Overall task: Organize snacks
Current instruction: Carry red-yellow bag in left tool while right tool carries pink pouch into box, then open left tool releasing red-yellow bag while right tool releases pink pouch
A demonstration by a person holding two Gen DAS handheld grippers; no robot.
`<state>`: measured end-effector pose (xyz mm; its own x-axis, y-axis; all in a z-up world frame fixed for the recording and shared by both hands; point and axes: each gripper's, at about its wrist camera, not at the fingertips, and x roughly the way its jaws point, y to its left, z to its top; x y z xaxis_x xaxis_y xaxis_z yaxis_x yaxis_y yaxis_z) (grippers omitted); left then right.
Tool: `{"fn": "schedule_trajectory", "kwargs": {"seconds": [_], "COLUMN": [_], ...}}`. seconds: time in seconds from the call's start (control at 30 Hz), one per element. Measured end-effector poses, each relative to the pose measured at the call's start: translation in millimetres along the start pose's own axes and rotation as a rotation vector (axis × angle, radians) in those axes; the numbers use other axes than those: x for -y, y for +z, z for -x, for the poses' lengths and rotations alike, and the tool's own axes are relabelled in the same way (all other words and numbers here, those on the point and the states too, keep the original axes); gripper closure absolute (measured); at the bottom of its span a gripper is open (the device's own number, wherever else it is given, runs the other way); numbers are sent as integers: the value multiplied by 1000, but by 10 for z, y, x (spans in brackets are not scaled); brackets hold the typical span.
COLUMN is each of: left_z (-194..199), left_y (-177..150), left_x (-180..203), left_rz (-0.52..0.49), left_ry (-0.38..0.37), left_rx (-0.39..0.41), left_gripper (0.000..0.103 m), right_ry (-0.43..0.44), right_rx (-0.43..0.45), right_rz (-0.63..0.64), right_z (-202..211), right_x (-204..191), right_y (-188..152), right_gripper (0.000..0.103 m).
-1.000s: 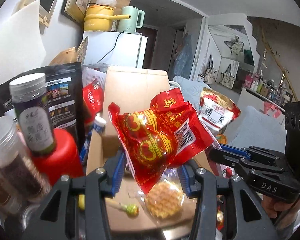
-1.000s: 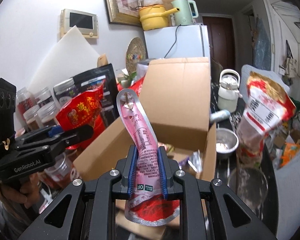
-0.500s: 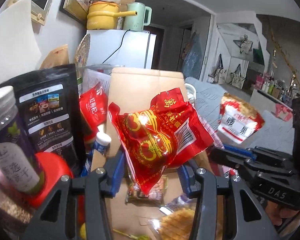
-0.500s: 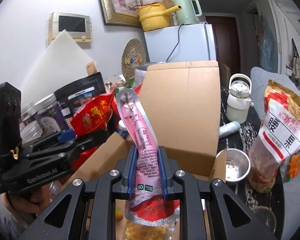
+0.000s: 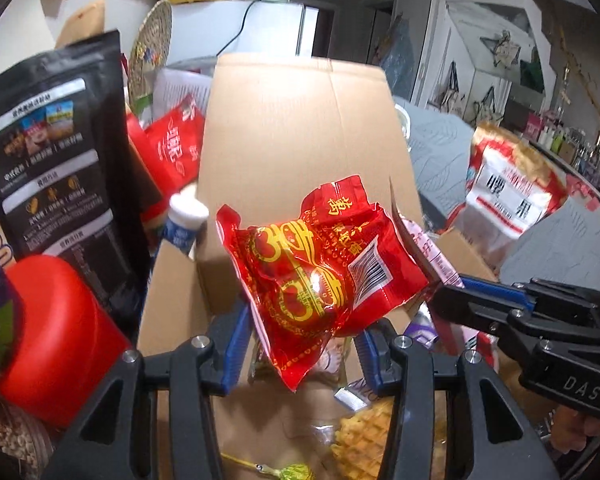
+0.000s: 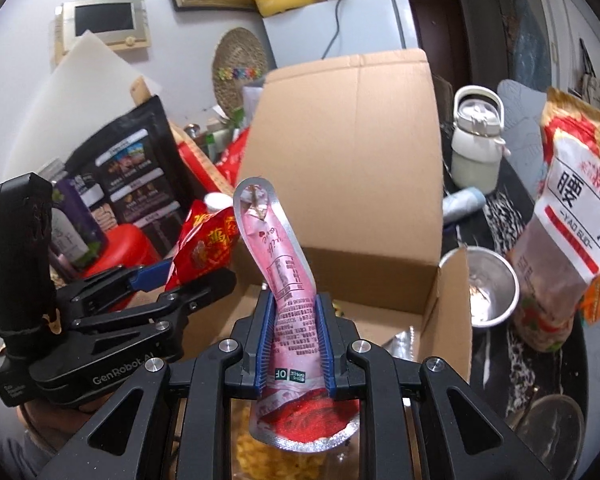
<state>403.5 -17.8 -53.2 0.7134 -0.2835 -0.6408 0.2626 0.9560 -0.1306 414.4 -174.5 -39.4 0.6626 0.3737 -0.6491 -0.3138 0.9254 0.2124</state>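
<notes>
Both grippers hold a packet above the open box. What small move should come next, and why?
Probably lower the left gripper a little and open its jaws, so the red packet drops into the box. The packet already hangs over the opening, and the floor below shows bare cardboard beside a waffle. The right gripper, shut on the pink pouch, can follow.

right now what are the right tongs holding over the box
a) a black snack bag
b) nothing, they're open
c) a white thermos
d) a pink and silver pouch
d) In the right wrist view, the right tongs are clamped on a pink and silver pouch whose top curls up above the open cardboard box; the white thermos stands apart beside the box.
</notes>
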Motion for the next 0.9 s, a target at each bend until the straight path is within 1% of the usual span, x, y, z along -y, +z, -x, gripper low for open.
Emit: {"fn": "schedule_trajectory", "kwargs": {"seconds": [0.3, 0.37, 0.47, 0.57, 0.73, 0.8, 0.9], "left_z": [-329, -380, -417, -456, -518, -561, -640], "left_y": [-94, -109, -107, -119, -135, -132, -120], "left_x": [21, 15, 7, 44, 92, 115, 222], "left_rz": [-6, -3, -3, -31, -62, -79, -116], "left_ry": [68, 66, 78, 103, 142, 163, 202], "left_rx": [-154, -186, -213, -234, -263, -276, -297], "left_gripper": [56, 56, 55, 55, 53, 53, 52], "right_ry": [-19, -49, -102, -103, -146, -157, -156], "right_rx": [-83, -100, -100, -118, -141, -149, -177], "right_rz": [-24, -27, -2, -3, 4, -4, 4], "right_z": [-220, -258, -266, -308, -360, -374, -420], "right_x": [100, 114, 94, 104, 132, 162, 169], "right_y": [-67, -79, -86, -106, -129, -136, -159], "right_gripper": [82, 82, 82, 81, 79, 77, 69]}}
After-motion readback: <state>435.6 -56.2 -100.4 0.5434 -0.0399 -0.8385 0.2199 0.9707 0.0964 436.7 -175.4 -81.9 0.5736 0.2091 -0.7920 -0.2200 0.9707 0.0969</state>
